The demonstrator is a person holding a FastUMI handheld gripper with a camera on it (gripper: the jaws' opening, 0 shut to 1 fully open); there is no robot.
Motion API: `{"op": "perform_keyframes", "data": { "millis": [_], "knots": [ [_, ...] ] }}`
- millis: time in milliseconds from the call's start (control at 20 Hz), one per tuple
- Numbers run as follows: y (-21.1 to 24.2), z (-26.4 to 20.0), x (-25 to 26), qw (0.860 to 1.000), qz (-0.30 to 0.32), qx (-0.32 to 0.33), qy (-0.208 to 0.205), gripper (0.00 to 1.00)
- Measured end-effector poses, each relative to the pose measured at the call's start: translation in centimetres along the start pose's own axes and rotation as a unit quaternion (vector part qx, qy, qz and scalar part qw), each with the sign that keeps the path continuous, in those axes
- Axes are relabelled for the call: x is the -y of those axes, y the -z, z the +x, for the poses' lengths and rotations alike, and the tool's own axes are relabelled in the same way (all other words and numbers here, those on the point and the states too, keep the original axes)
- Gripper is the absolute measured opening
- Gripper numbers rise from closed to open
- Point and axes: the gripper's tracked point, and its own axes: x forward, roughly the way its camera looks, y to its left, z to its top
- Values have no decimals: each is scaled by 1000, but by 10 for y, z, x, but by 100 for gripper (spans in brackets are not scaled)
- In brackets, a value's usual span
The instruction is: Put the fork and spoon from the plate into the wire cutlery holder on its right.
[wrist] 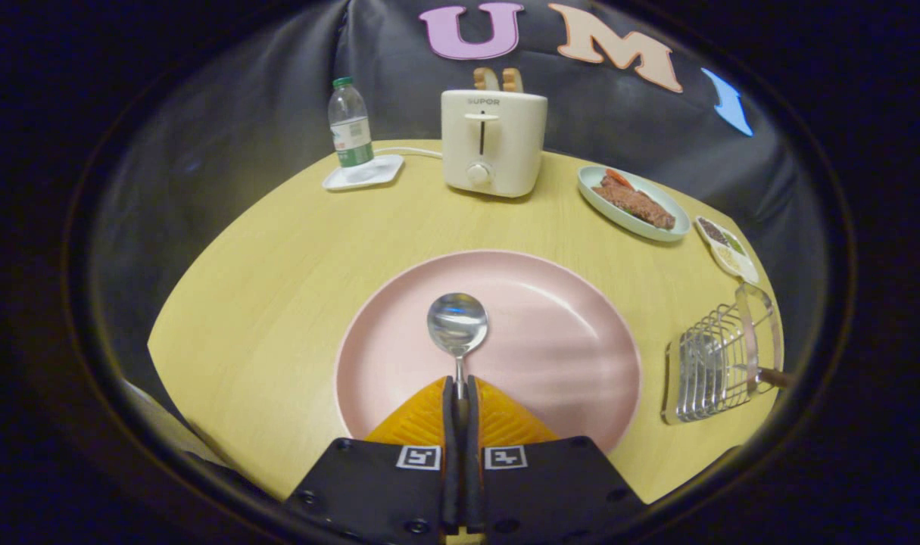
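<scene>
Gripper view: your hand-held gripper (pixel 460 393) is clamped on the spoon (pixel 457 324) handle over the pink plate (pixel 566 333). Lift it level, then swing right of the plate to the wire cutlery holder (pixel 713 363) and lower gently.

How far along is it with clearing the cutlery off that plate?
About halfway, it seems. A wooden handle, probably the fork's, already pokes out of the wire holder. The fingers are shut on the spoon by its handle, over the pink plate. Left: carry the spoon across into the holder.
</scene>
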Motion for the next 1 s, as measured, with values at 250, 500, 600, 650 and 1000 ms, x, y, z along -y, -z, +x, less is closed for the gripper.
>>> {"op": "perform_keyframes", "data": {
  "millis": [250, 500, 600, 650, 1000],
  "knots": [
    [-12, -17, 20, 1000, -7, 2, 3, 7],
    [-26, -40, 54, 1000, -9, 1, 6, 7],
    [-28, -49, 65, 1000, -6, -3, 5, 7],
    [-29, -52, 73, 1000, -7, -5, 7, 7],
    [-32, -80, 114, 999, -24, -22, 12, 7]
  ]
}}
